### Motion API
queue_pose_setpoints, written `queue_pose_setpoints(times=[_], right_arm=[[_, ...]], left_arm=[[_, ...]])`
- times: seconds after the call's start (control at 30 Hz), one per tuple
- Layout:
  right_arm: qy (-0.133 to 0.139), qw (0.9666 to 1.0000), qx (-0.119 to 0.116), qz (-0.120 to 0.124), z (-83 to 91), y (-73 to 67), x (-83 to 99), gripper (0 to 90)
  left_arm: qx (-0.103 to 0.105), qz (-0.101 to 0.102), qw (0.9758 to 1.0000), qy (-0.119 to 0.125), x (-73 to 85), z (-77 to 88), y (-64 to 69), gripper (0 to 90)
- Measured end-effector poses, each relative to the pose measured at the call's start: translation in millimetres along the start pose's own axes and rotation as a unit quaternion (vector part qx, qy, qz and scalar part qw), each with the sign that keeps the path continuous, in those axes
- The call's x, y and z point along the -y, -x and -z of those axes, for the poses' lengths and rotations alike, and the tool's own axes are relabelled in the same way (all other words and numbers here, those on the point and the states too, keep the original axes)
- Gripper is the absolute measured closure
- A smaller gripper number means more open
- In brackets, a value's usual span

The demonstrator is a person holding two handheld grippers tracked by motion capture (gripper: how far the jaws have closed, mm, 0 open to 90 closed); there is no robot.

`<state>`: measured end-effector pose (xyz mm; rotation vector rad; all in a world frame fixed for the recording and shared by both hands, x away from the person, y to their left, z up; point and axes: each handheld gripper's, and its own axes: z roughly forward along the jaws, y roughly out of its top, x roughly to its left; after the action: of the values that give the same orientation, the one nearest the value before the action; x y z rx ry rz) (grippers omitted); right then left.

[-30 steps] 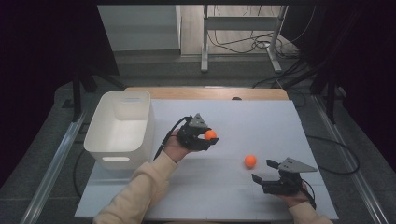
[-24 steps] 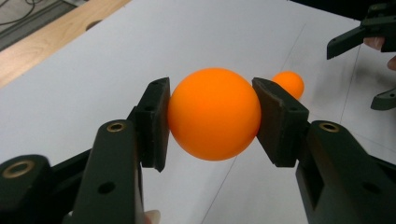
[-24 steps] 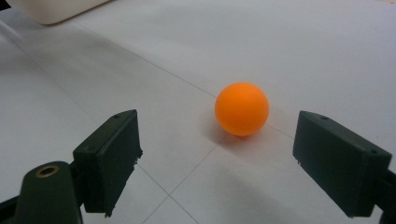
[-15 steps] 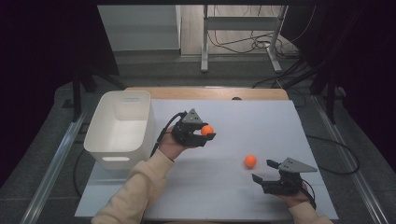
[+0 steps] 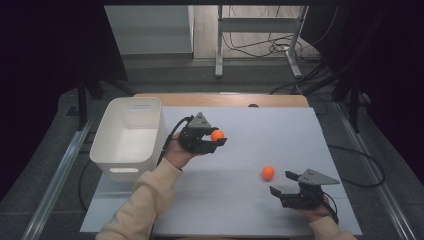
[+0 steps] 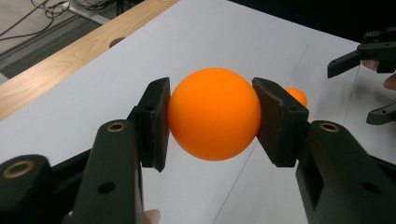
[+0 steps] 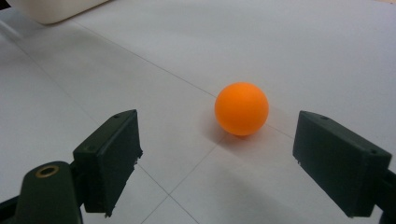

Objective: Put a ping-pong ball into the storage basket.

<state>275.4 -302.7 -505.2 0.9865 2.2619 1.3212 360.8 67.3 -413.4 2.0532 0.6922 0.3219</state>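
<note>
My left gripper (image 5: 218, 140) (image 6: 212, 121) is shut on an orange ball (image 5: 217, 135) (image 6: 214, 120), held above the white table beside the white bin (image 5: 129, 137). Both pads press the ball's sides. A second orange ball (image 5: 268, 172) (image 7: 241, 108) (image 6: 296, 96) lies on the white table surface (image 5: 260, 130). My right gripper (image 5: 282, 183) (image 7: 217, 165) rests low near the front right with its jaws wide open; this ball sits just beyond the jaws, touching neither. The right gripper's jaws (image 6: 369, 60) show far off in the left gripper view.
The bin stands at the table's left side, and nothing shows inside it. A wooden strip (image 5: 220, 100) runs along the table's far edge. Cables and a metal stand (image 5: 260, 30) lie on the floor behind. Dark curtains flank both sides.
My left gripper has risen a little and shifted left toward the bin, still holding its ball. The right gripper and the ball on the table stayed put.
</note>
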Motion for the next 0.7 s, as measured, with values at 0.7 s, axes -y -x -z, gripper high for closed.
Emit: queue_pose_setpoints(times=[0.7], right_arm=[[0.0,1.0,0.001,0.001,0.2,-0.2,0.0,15.4]], left_arm=[[-0.012,0.01,0.9998,0.014,-0.5,15.6,-10.3,49.8]])
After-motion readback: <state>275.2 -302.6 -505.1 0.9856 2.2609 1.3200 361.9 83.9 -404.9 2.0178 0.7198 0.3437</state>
